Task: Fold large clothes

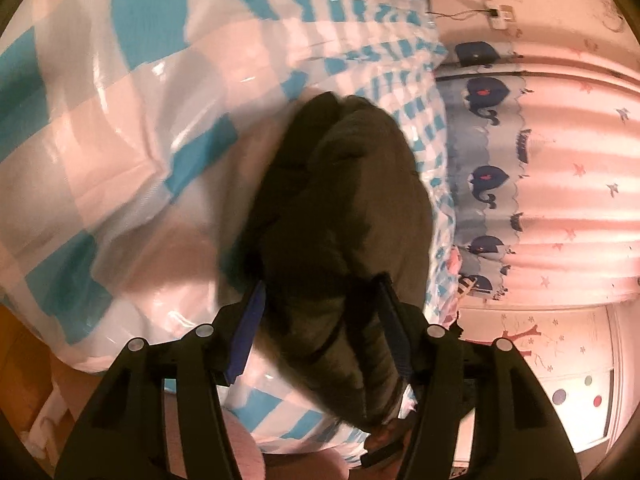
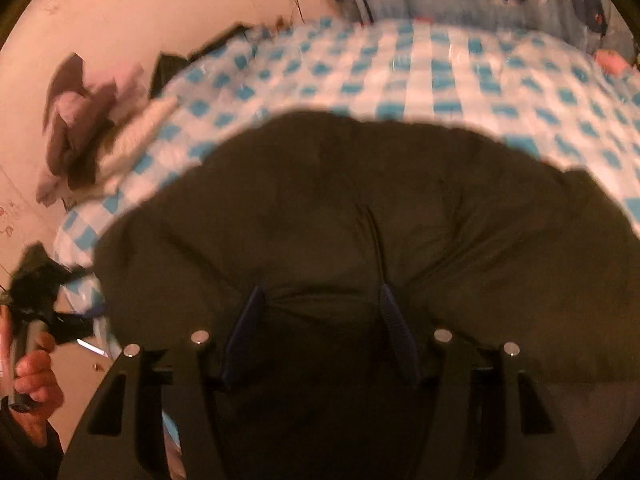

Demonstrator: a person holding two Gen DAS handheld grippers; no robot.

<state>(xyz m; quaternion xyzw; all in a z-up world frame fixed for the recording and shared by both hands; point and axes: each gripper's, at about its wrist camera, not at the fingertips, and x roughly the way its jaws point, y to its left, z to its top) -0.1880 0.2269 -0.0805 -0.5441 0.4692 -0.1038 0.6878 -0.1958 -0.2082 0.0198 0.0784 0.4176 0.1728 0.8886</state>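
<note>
A large dark olive padded garment (image 2: 360,200) lies bunched on a bed with a blue-and-white checked cover (image 2: 440,72). In the left wrist view the garment (image 1: 340,200) hangs in a thick roll between the blue-padded fingers (image 1: 248,320), and my left gripper (image 1: 320,288) is shut on it. In the right wrist view my right gripper (image 2: 320,292) has thick folds of the garment bunched between its fingers (image 2: 394,320) and is shut on them. The left gripper and the hand holding it (image 2: 32,360) show at the left edge of the right wrist view.
The checked cover (image 1: 120,120) fills the left wrist view. A curtain with whale prints (image 1: 488,176) hangs to the right. A heap of other clothes (image 2: 80,120) lies by the wall at the bed's left end. A pink item (image 2: 612,60) lies at the far right.
</note>
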